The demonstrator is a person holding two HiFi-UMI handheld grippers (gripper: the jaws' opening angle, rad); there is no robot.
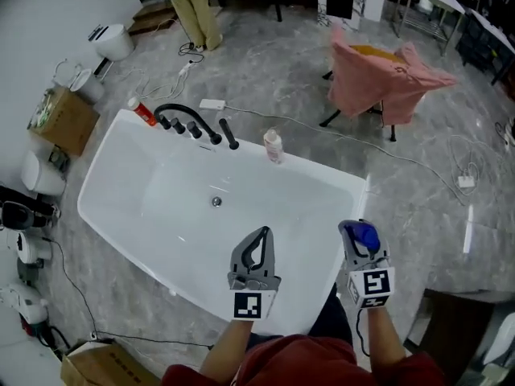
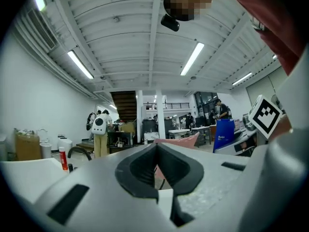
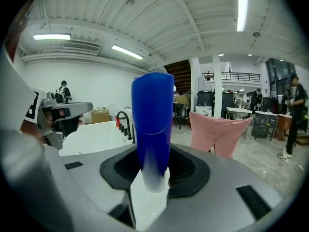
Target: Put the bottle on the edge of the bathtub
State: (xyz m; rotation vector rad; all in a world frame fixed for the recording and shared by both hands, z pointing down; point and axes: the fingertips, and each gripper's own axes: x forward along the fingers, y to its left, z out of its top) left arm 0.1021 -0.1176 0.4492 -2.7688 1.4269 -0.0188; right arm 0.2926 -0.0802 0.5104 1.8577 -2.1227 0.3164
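Blue bottle [image 3: 153, 120] stood upright, clamped in the right gripper [image 1: 360, 240] by the bathtub's [image 1: 318, 170] near right rim. It was probably held vertical so it could land on its base. Left gripper [image 1: 259, 240] was closed on nothing, idle over the basin's near side.

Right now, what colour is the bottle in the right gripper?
Bottle: blue; best seen in right gripper view.

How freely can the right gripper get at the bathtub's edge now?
Probably yes: the right gripper, shut on the blue bottle, hovers by the bathtub edge, with nothing seen between them.
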